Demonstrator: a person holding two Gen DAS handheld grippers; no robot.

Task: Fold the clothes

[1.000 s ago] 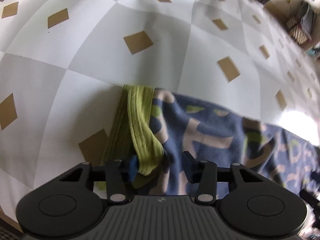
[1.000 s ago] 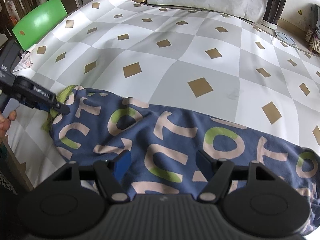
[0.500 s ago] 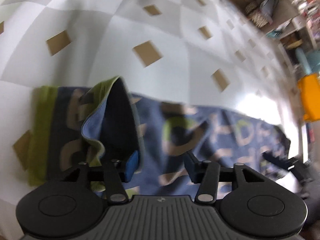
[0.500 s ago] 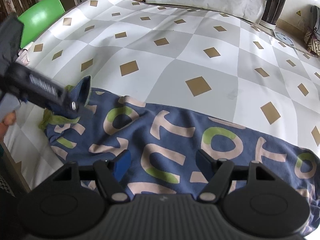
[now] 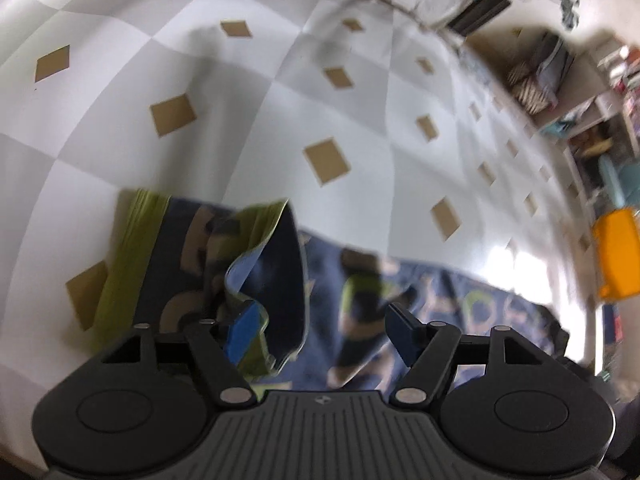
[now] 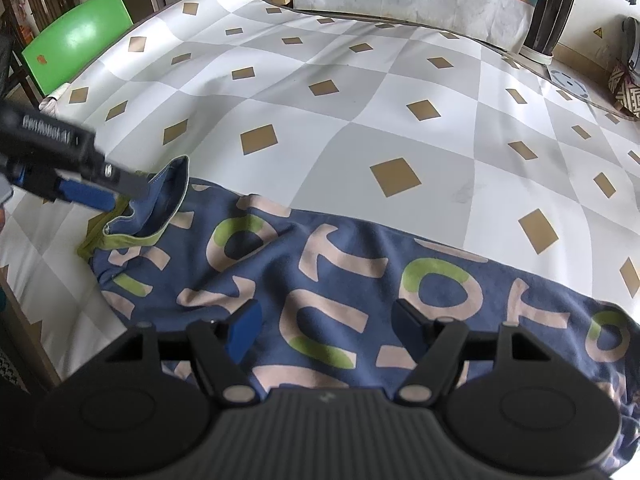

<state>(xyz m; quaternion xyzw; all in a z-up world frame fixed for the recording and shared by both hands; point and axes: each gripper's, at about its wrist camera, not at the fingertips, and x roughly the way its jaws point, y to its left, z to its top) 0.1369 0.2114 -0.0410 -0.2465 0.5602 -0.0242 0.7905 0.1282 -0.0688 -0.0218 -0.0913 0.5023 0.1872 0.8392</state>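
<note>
Right wrist view: navy garment (image 6: 304,276) with pink and green letters lies stretched from 9 to 3 o'clock along the near edge of the checked tablecloth (image 6: 360,92).
Long axis: left to right; green cuff end (image 6: 116,240) points to 9 o'clock, its flap standing up.
Left gripper (image 5: 318,326): jaws have just been opening; the raised flap stands between them against the left pad, not pinched.
Right gripper (image 6: 324,328): jaws wide apart above the cloth, holding nothing.
Surface: grey and white squares with tan diamonds.
Room: green chair (image 6: 76,48) at 10 o'clock, dark planter (image 6: 548,16) at 1 o'clock, both well apart from the garment.
</note>
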